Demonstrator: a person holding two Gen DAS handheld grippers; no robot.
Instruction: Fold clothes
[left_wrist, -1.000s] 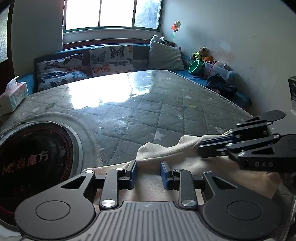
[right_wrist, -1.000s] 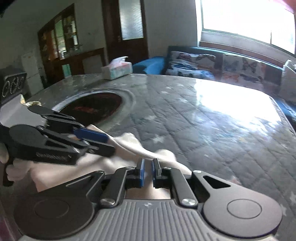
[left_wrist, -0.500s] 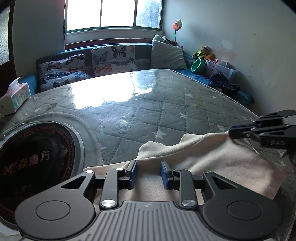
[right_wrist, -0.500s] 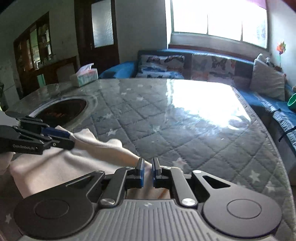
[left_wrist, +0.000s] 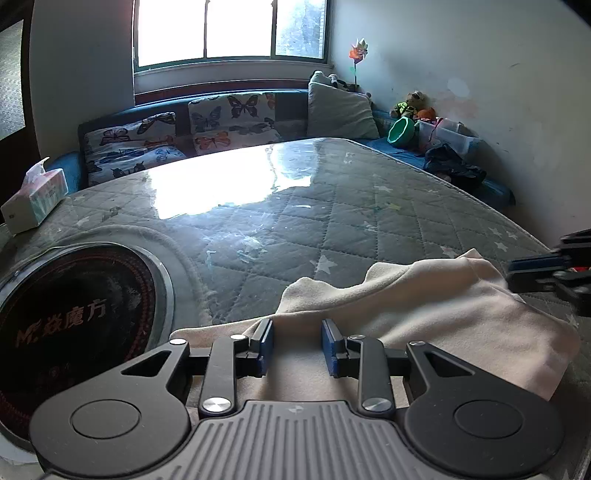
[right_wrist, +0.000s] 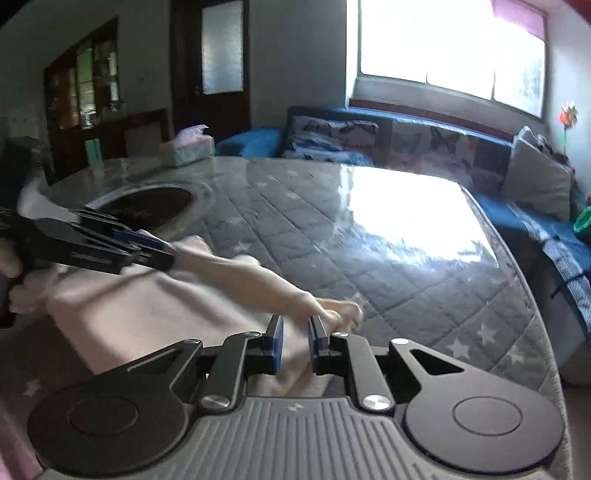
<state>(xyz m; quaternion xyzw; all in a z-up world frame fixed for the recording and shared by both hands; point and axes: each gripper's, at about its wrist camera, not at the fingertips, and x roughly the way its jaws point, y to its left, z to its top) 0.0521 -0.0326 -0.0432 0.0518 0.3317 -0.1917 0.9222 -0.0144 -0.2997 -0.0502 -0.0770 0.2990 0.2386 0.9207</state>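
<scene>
A cream garment (left_wrist: 443, 306) lies spread across the near part of a grey quilted table cover (left_wrist: 295, 221). My left gripper (left_wrist: 297, 343) is open over the garment's near left edge, with flat cloth showing between its blue pads. In the right wrist view the left gripper (right_wrist: 166, 254) sits at the far end of a raised ridge of the garment (right_wrist: 147, 314). My right gripper (right_wrist: 295, 347) is at the garment's right corner. Its jaws are opening, a narrow gap shows cloth between the pads, and the pads do not press on it. The left wrist view shows the right gripper (left_wrist: 517, 271) blurred at the frame's edge.
A round dark hob (left_wrist: 74, 317) is set into the table at the left, with a tissue box (left_wrist: 37, 199) beyond it. A blue sofa with butterfly cushions (left_wrist: 229, 122) runs along the far side. The table's right edge (right_wrist: 535, 332) curves close to my right gripper.
My right gripper moved rightward, away from the left one, drawing the garment out wider. Its pads, shut on the cloth before, now stand slightly apart. The left gripper stayed put.
</scene>
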